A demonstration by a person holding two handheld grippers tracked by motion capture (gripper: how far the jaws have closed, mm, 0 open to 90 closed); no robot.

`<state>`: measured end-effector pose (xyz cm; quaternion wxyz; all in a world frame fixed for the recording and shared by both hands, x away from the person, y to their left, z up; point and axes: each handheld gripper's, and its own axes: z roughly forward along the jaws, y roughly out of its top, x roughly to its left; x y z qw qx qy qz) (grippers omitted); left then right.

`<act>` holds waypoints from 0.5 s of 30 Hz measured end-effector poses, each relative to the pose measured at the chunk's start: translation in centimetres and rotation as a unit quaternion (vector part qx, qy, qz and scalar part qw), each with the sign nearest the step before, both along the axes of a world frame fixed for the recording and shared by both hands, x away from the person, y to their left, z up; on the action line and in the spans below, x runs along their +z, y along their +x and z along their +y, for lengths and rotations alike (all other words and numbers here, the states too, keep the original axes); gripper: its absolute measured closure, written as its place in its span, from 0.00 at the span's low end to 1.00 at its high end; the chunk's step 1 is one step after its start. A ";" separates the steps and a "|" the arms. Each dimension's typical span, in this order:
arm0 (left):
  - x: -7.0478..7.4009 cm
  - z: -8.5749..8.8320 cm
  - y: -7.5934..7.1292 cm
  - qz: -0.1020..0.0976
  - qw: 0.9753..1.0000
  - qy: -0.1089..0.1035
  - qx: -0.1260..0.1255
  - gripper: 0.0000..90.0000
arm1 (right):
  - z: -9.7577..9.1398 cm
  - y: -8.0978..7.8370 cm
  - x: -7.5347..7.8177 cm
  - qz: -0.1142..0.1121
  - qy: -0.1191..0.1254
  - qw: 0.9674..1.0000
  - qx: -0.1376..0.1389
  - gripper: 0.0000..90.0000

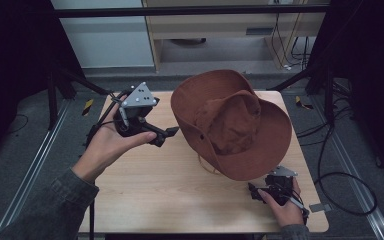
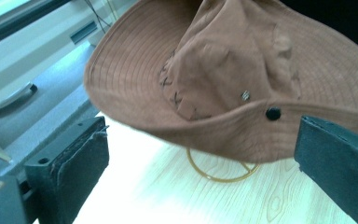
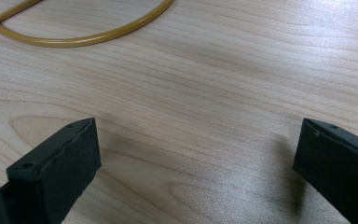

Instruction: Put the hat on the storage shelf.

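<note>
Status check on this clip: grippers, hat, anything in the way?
Left gripper open, aimed at hat. Right gripper open, low over table. Hat untouched, cord trailing underneath. Nothing in the way.

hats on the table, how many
1: a brown wide-brimmed hat lies on the far right part of the wooden table, between the open left gripper and open right gripper. Nothing visible suggests another beneath it.

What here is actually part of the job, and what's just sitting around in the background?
Part of the job:
- brown hat, on the table
- its yellow cord, looped under the brim
- left gripper, open, facing the hat
- right gripper, open, low over the table

Just around:
- wooden cabinet behind
- black cables on the floor
</note>
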<state>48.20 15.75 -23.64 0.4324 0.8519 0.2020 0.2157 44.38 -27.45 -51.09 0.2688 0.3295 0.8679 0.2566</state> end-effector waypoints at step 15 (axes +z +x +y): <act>-1.8 2.2 0.5 0.005 1.000 0.002 0.028 0.03 | 0.0 -0.1 0.0 0.002 0.001 1.000 -0.003 0.01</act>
